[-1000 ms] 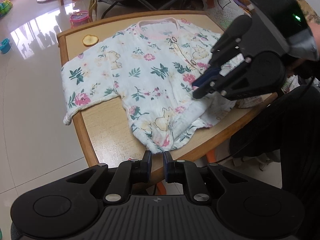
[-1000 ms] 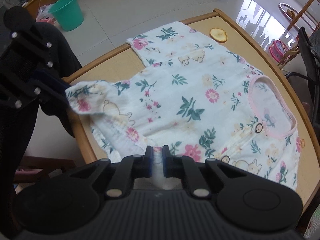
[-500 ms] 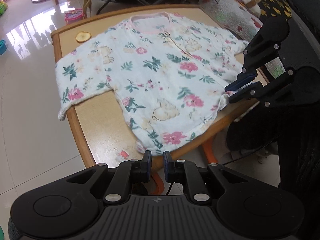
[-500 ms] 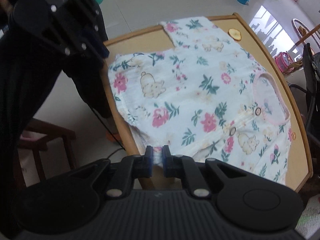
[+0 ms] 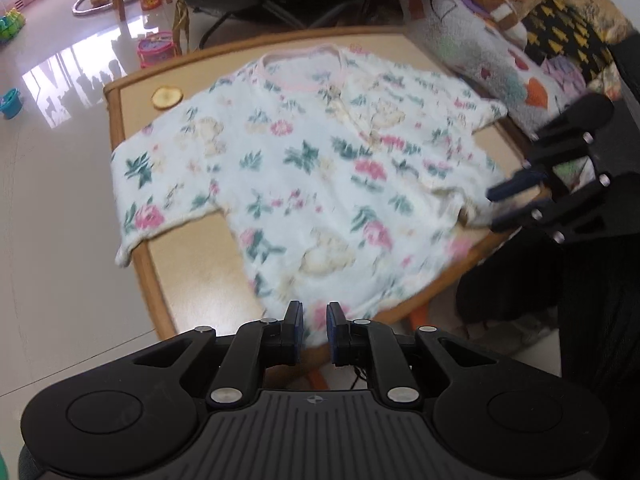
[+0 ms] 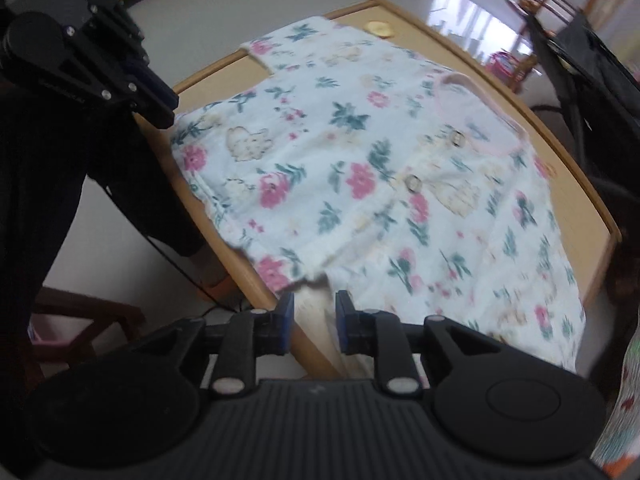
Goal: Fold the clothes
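Note:
A white floral baby garment (image 5: 320,168) with a pink collar lies spread face up on the wooden table (image 5: 188,264). Its hem hangs over the near edge. My left gripper (image 5: 313,330) is shut on the hem's left corner, and the right wrist view shows it (image 6: 168,114) at that corner too. At the hem's other corner my right gripper (image 6: 314,322) has its jaws opening. Fabric still lies between the fingers, with a gap beside the pads. In the left wrist view the right gripper (image 5: 508,204) shows its two fingers apart.
A round wooden slice (image 5: 167,97) lies on the table's far left corner. A plush patterned cushion (image 5: 472,48) sits beyond the right edge. A black chair (image 5: 260,0) and toys (image 5: 156,50) stand on the floor behind. A person's dark clothing (image 5: 580,320) is at right.
My right gripper carried the hem corner out sideways, so the lower part of the garment now lies flat and spread. Its fingers have parted. The left gripper stayed put.

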### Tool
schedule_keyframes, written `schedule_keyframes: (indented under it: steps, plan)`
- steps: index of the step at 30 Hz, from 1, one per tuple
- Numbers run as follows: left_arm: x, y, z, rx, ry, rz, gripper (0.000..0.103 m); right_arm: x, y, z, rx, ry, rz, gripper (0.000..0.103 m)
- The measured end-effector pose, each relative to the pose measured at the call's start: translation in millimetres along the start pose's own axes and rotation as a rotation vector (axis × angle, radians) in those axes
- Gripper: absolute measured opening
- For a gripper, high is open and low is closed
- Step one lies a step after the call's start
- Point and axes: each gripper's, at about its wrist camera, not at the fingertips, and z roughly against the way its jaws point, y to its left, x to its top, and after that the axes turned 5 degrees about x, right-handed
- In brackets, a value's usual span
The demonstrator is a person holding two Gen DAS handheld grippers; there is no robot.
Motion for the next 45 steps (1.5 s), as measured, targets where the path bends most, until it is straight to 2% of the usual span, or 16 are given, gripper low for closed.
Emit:
schedule_keyframes:
  steps: [5, 9, 11, 15, 19, 21, 25, 30, 32, 34, 35, 40, 45]
  plan:
    - [18, -18, -12, -0.054, -0.014, 0.011, 0.017, -24, -15, 5, -0.088, -0.044, -0.113, 0.023]
    - [30, -37, -23, -0.090, -0.018, 0.034, 0.017, -30, -21, -4, -0.085, -0.092, -0.272, 0.023]
    - [34, -45, -28, -0.095, -0.016, 0.039, 0.017, -30, -14, -12, -0.056, -0.098, -0.305, 0.023]
    - [38, -54, -40, -0.110, -0.007, 0.067, 0.018, -27, 0, -31, -0.075, -0.099, -0.354, 0.023]
    - [41, -51, -51, -0.136, -0.033, 0.187, 0.018, -23, 9, -42, -0.149, -0.088, -0.307, 0.023]
    - [47, -54, -59, -0.126, -0.043, 0.211, 0.018, -24, 11, -48, -0.198, -0.047, -0.253, 0.023]
    - [66, -73, -78, -0.106, -0.022, 0.149, 0.018, -34, -5, -45, -0.201, -0.023, -0.293, 0.023]
    - [78, -104, -109, -0.015, 0.071, 0.007, 0.018, -46, -20, -38, -0.217, 0.003, -0.313, 0.023]
    - [80, -108, -113, -0.019, 0.068, -0.001, 0.023, -50, -24, -35, -0.215, 0.002, -0.328, 0.023]
    - [81, -115, -114, -0.023, 0.076, -0.029, 0.032, -52, -26, -33, -0.213, 0.007, -0.329, 0.023]
    - [81, -119, -114, -0.021, 0.083, -0.054, 0.033, -53, -26, -31, -0.215, 0.007, -0.332, 0.023]
    - [72, -130, -110, -0.024, 0.115, -0.166, 0.035, -52, -24, -16, -0.175, -0.058, -0.372, 0.023]
    - [59, -114, -100, -0.007, 0.104, -0.156, 0.035, -42, -7, -12, -0.130, -0.117, -0.372, 0.023]
